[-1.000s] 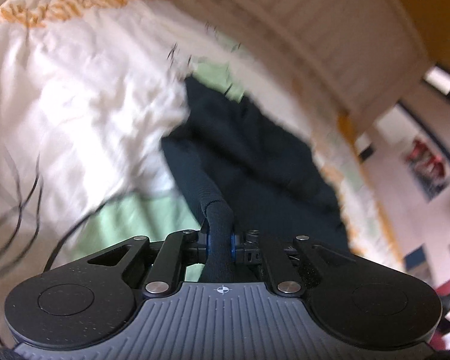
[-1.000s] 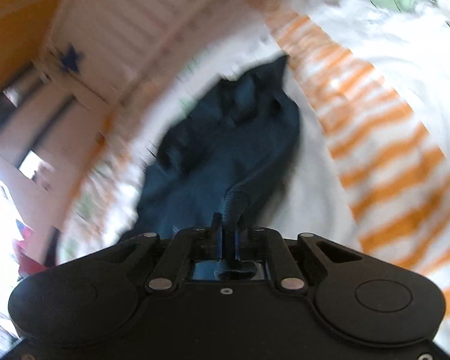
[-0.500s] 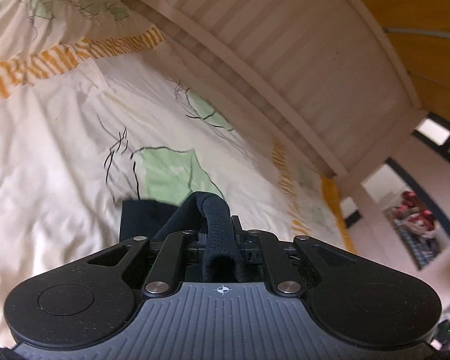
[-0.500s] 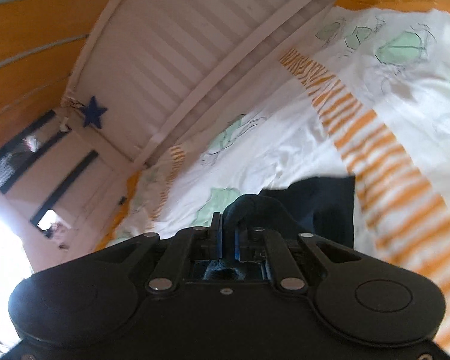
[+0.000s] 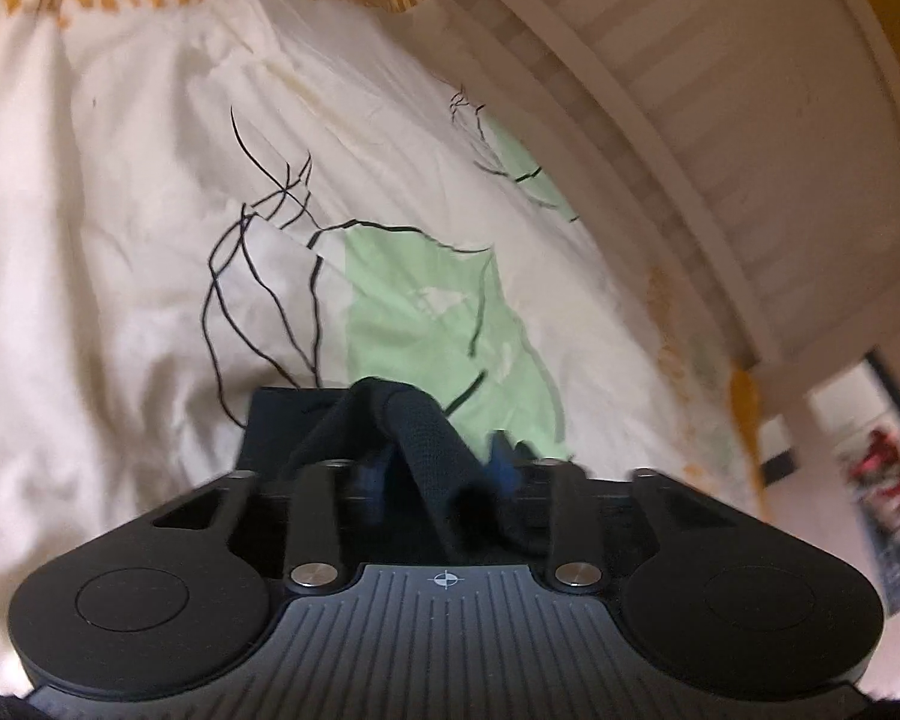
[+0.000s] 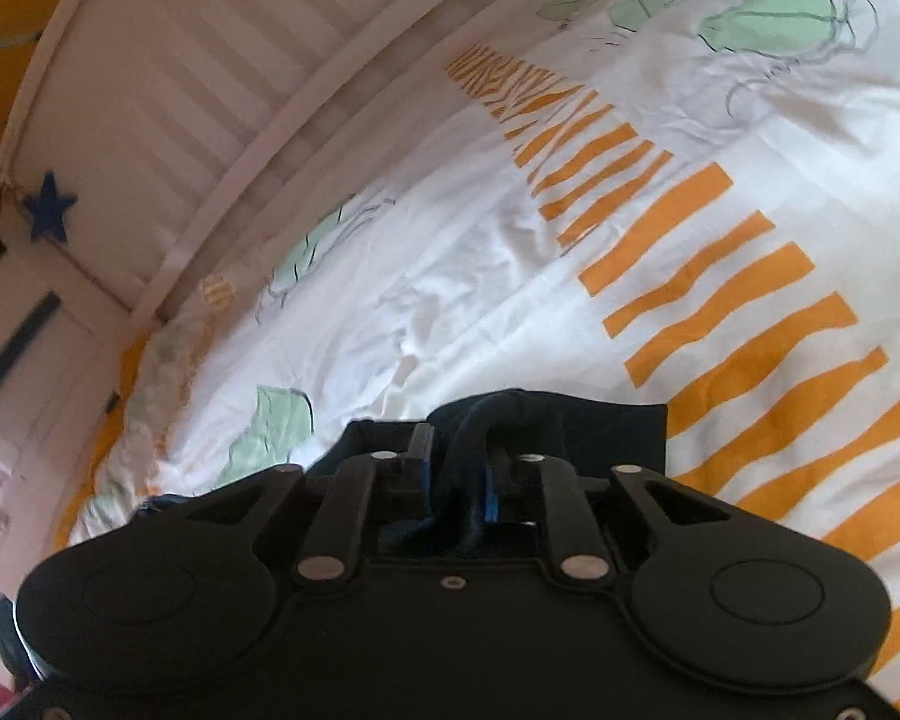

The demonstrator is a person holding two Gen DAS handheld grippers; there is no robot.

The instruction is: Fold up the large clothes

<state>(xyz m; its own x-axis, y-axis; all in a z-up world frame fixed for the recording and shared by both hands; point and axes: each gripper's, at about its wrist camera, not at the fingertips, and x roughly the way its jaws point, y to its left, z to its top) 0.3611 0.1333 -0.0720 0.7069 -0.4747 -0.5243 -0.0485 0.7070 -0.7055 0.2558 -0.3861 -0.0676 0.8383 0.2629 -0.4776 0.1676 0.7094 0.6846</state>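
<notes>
While its far edge lies straight across the bedsheet (image 5: 150, 228) just ahead of both pairs of tongs, the dark garment (image 5: 417, 420) runs back toward each camera as a rolled band, so its visible length spans from one pair of tongs to the other, though the middle stretch is out of view. It is navy to black, with a fine knit texture on the band and a flat, square-cornered panel (image 6: 618, 426) lying on the sheet. The left tongs (image 5: 441, 471) appear spread a little, the band lying loose between the blue-lined fingers, though blur makes this uncertain. The right tongs (image 6: 456, 480) also stand slightly apart, a fold of the garment draped through the gap. Both tongs are held low over the bed and point forward across it toward the white slatted bed rail (image 6: 222, 120) beyond. Orange stripes (image 6: 750, 324) lie right of the right tongs; a green patch (image 5: 426, 306) lies ahead of the left.
</notes>
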